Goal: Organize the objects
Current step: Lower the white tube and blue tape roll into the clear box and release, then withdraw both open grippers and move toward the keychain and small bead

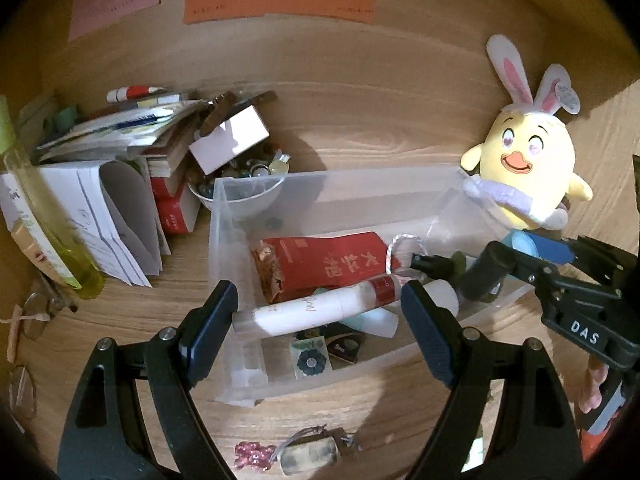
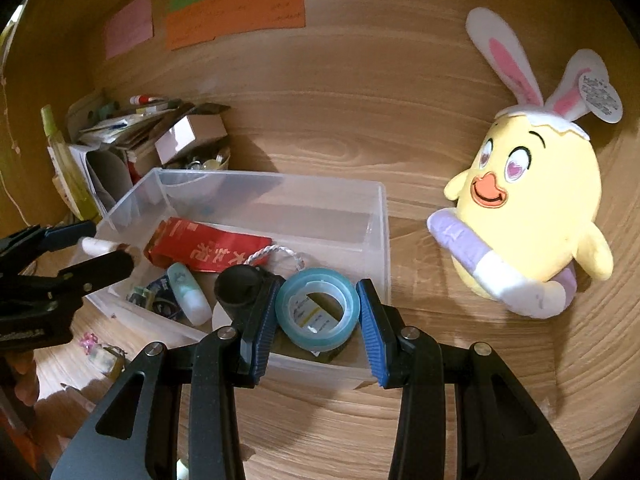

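A clear plastic bin [image 1: 340, 184] [image 2: 382, 240] sits on the wooden desk. It holds a red packet [image 1: 332, 260] [image 2: 208, 246], a small white bottle [image 2: 190, 294] and small cards. My left gripper [image 1: 318, 304] is shut on a white tube with a red band [image 1: 316, 306] over the bin's near side; it shows in the right wrist view [image 2: 108, 254]. My right gripper [image 2: 318, 314] is shut on a blue tape roll [image 2: 318, 314] over the bin's near right corner; it shows in the left wrist view [image 1: 532, 250]. A black cylinder [image 2: 238, 286] [image 1: 486, 272] lies beside the tape.
A yellow chick plush with bunny ears [image 1: 528, 168] [image 2: 528, 216] stands right of the bin. A pile of papers, books, a small box and a bowl of trinkets [image 1: 160, 160] fills the back left. A pink charm and keychain [image 1: 288, 454] lie in front. Glasses [image 1: 38, 312] lie far left.
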